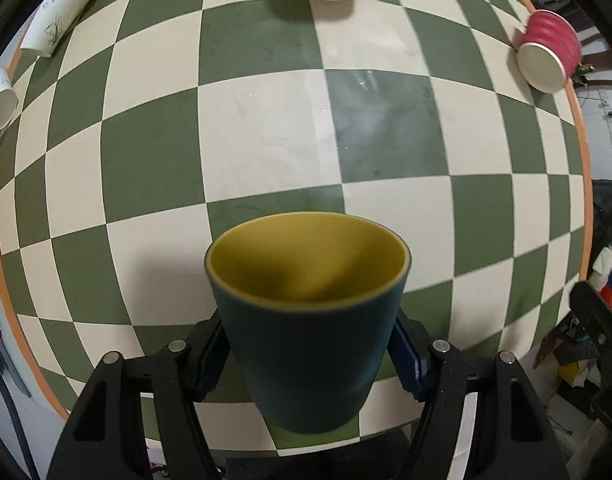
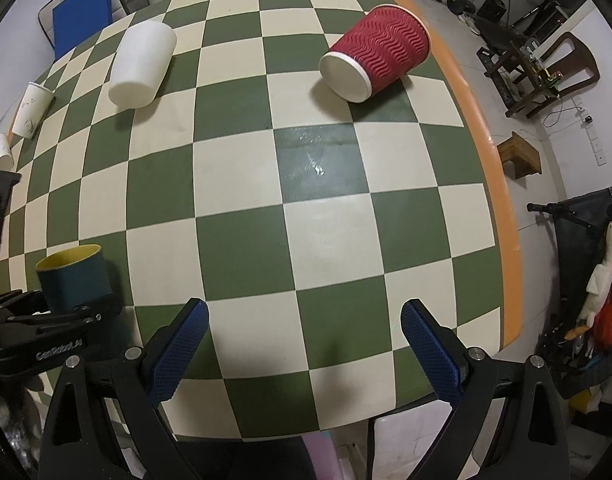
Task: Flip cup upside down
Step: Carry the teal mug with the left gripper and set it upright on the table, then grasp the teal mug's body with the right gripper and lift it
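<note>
A dark teal cup [image 1: 309, 340] with a yellow inside stands mouth up between my left gripper's fingers. My left gripper [image 1: 309, 360] is shut on the cup's lower body, its blue pads [image 1: 405, 364] pressed against both sides. The same cup [image 2: 74, 276] and the left gripper's black frame show at the lower left of the right wrist view. My right gripper [image 2: 306, 348] is open and empty above the table's near edge, apart from the cup.
On the green and cream checkered table [image 2: 242, 240], a red ribbed paper cup [image 2: 377, 52] lies on its side at the far right. A large white cup [image 2: 142, 64] and two small white paper cups [image 2: 32, 110] lie at the far left. An orange rim [image 2: 501, 200] marks the right edge.
</note>
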Demonstrator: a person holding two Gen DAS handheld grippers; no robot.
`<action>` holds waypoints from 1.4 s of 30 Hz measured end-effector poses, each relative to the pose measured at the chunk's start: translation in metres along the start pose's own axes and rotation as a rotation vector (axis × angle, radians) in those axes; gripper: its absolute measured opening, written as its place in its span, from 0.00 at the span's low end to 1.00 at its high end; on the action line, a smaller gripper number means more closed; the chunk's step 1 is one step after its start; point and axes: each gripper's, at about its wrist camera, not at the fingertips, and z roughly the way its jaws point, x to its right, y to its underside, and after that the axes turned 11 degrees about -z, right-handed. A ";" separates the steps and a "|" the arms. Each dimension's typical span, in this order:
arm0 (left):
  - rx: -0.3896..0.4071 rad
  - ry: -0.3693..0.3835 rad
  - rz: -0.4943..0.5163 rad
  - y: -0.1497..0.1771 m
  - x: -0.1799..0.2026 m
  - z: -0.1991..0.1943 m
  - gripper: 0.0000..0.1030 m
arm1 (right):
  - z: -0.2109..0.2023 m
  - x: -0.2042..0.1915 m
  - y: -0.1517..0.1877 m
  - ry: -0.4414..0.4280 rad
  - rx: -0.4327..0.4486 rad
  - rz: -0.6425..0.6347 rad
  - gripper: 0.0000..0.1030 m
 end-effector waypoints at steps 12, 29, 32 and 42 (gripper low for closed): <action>-0.043 0.015 -0.086 -0.004 -0.013 0.006 0.65 | 0.013 -0.003 -0.015 0.011 -0.028 0.009 0.96; 0.119 0.019 -0.129 -0.016 -0.047 -0.074 0.81 | -0.003 -0.022 -0.015 -0.060 -0.013 0.010 0.96; 0.188 -0.022 -0.124 0.002 -0.059 -0.104 0.81 | -0.023 -0.032 -0.010 -0.087 0.013 -0.001 0.96; 0.339 -0.120 -0.128 0.079 -0.103 -0.164 0.81 | -0.105 -0.078 0.032 -0.164 0.108 -0.078 0.96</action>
